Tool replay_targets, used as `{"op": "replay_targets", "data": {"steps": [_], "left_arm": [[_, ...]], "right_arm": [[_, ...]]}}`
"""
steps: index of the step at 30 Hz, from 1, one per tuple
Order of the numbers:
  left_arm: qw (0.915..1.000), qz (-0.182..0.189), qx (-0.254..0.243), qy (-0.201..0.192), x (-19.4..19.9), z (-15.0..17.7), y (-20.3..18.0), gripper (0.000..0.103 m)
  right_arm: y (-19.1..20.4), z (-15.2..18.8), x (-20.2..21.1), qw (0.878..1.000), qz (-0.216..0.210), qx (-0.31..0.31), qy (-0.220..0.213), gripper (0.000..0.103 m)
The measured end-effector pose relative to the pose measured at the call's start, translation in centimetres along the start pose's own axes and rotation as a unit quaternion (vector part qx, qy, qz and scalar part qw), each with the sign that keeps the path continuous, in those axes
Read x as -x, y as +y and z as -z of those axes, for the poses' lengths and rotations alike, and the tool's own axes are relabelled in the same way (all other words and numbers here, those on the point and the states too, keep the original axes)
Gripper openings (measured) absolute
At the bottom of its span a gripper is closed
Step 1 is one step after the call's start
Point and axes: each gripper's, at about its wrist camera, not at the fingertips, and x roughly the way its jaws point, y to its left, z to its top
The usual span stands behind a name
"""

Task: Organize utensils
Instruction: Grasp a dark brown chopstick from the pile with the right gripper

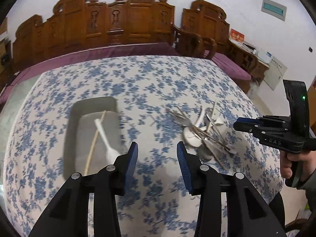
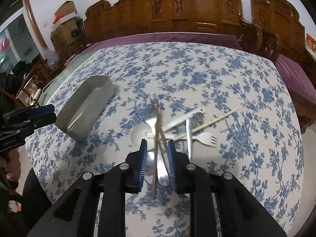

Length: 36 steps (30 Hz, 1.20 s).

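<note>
Left wrist view: one grey tray on the table holds one white spoon and one pale chopstick, both lengthwise along it. Left hand-held gripper is partly open, empty. Right hand-held gripper is slightly open over the utensil pile, brown chopsticks between its pads; contact unclear.

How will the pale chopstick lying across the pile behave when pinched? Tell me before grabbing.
The pale chopstick looks thin, straight and round, so it is probably stiff, light and apt to roll. It lies across a metal spoon, so lifting it may well shift the pile.
</note>
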Motion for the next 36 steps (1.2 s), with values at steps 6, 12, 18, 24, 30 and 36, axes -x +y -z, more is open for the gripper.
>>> {"op": "replay_targets", "data": {"steps": [6, 12, 18, 24, 30, 36], "left_arm": [[0.9998, 0.006, -0.009, 0.019, -2.7, -0.2, -2.3, 0.039], [0.9992, 0.006, -0.013, 0.038, -4.7, 0.0, -3.3, 0.039], [0.9984, 0.006, -0.013, 0.055, -6.0, 0.4, -3.7, 0.039], [0.9980, 0.008, -0.015, 0.061, -6.3, 0.6, -3.9, 0.039], [0.9978, 0.012, -0.017, 0.063, -6.4, 0.4, -4.0, 0.039], [0.9974, 0.016, -0.017, 0.068, -6.8, 0.7, -4.4, 0.039]], "right_arm": [[-1.1, 1.0, -1.5, 1.000, -0.005, 0.000, 0.024, 0.023], [-1.5, 1.4, -4.4, 0.998, -0.011, 0.011, 0.056, 0.023], [-2.0, 0.9, -7.1, 0.997, -0.012, 0.018, 0.079, 0.023], [-2.8, 0.8, -9.1, 0.995, -0.019, 0.002, 0.101, 0.023], [-2.5, 0.8, -9.9, 0.994, -0.020, 0.007, 0.109, 0.015], [-1.2, 0.7, -7.6, 0.995, -0.029, 0.028, 0.087, 0.006]]}}
